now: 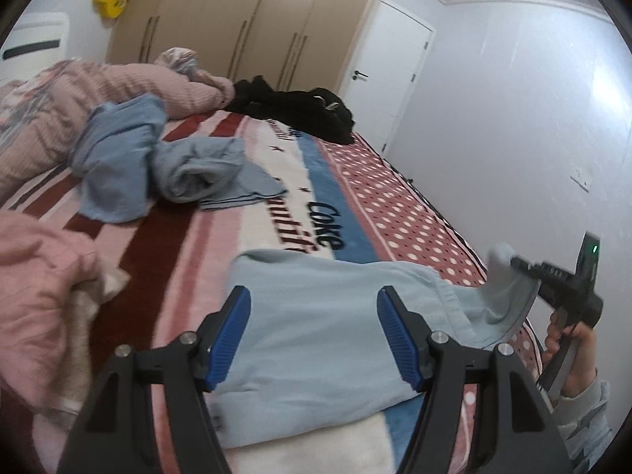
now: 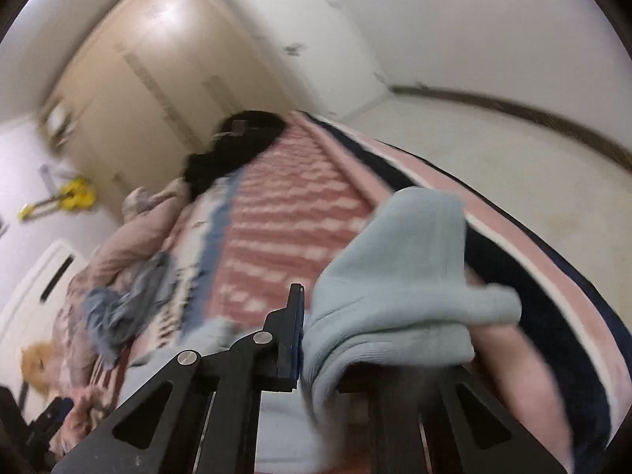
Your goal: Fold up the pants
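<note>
Left tongs [image 1: 314, 331] spread over pants [image 1: 316, 335] — right tongs [image 2: 316, 316] pinch their lifted edge.

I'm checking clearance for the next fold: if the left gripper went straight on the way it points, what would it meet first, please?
Most likely the light blue pants, which lie on the bed right beneath and ahead of the open left gripper; depth is unclear.
</note>
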Demonstrator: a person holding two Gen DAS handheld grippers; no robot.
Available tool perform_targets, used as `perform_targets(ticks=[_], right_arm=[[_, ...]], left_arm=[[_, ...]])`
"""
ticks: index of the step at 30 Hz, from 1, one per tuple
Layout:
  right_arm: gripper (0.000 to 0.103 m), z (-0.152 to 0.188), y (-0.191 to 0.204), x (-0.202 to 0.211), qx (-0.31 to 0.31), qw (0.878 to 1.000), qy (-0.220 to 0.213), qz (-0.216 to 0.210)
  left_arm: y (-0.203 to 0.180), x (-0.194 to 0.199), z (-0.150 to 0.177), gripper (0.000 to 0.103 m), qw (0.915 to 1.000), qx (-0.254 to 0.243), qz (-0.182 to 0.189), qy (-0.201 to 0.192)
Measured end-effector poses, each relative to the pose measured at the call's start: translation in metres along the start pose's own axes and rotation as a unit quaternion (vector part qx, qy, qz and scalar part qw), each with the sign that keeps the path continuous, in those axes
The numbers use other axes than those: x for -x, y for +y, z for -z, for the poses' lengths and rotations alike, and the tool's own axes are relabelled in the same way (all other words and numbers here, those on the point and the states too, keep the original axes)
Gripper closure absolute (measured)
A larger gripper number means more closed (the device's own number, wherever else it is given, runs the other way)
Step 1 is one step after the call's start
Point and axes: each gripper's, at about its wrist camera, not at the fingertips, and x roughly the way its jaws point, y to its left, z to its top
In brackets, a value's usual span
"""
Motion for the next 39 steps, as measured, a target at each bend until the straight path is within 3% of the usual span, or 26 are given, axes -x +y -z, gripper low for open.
perform_targets(ticks=[3, 6, 9, 13, 16, 23, 24, 27, 29, 31, 36, 39], right_arm=[[0.097, 0.004, 0.066, -0.01, 0.069, 0.996, 0.013, -0.045], [0.097, 0.021, 0.132, -0.03, 0.139, 0.984, 0.048, -0.099], [0.097, 0.059, 0.194, -0.057, 0.214, 0.963, 0.091, -0.135], [0.097, 0.113, 0.237, -0.093, 0.278, 0.937, 0.15, -0.149], [0.097, 0.14, 0.245, -0.116, 0.297, 0.921, 0.198, -0.153], [0.094, 0.165, 0.237, -0.112, 0.32, 0.906, 0.217, -0.17], [0.091, 0.165, 0.234, -0.111, 0.321, 0.905, 0.223, -0.17], [0.07, 0.171, 0.228, -0.112, 0.325, 0.89, 0.261, -0.184], [0.065, 0.169, 0.229, -0.101, 0.339, 0.887, 0.252, -0.19], [0.063, 0.161, 0.225, -0.084, 0.338, 0.888, 0.238, -0.202], [0.055, 0.115, 0.18, -0.049, 0.288, 0.92, 0.189, -0.187], [0.055, 0.091, 0.141, -0.037, 0.262, 0.939, 0.163, -0.152]], left_arm=[[0.017, 0.008, 0.003, 0.041, 0.9999, 0.01, -0.003, -0.005], [0.032, 0.018, 0.005, 0.041, 0.9998, 0.017, -0.004, -0.009], [0.044, 0.024, 0.008, 0.041, 0.9997, 0.021, -0.004, -0.011], [0.058, 0.026, 0.012, 0.041, 0.9997, 0.023, -0.01, -0.007], [0.064, 0.026, 0.015, 0.041, 0.9997, 0.022, -0.011, 0.0], [0.063, 0.012, 0.019, 0.04, 0.9996, 0.019, 0.0, 0.022], [0.06, 0.009, 0.018, 0.04, 0.9995, 0.017, 0.003, 0.027], [0.05, -0.003, 0.019, 0.034, 0.9986, 0.014, 0.026, 0.044], [0.045, -0.01, 0.019, 0.034, 0.9976, 0.015, 0.037, 0.057], [0.037, -0.02, 0.019, 0.034, 0.9966, 0.014, 0.046, 0.068], [0.019, -0.056, 0.017, 0.034, 0.9919, 0.02, 0.069, 0.105], [0.009, -0.089, 0.015, 0.034, 0.9899, 0.015, 0.043, 0.135]])
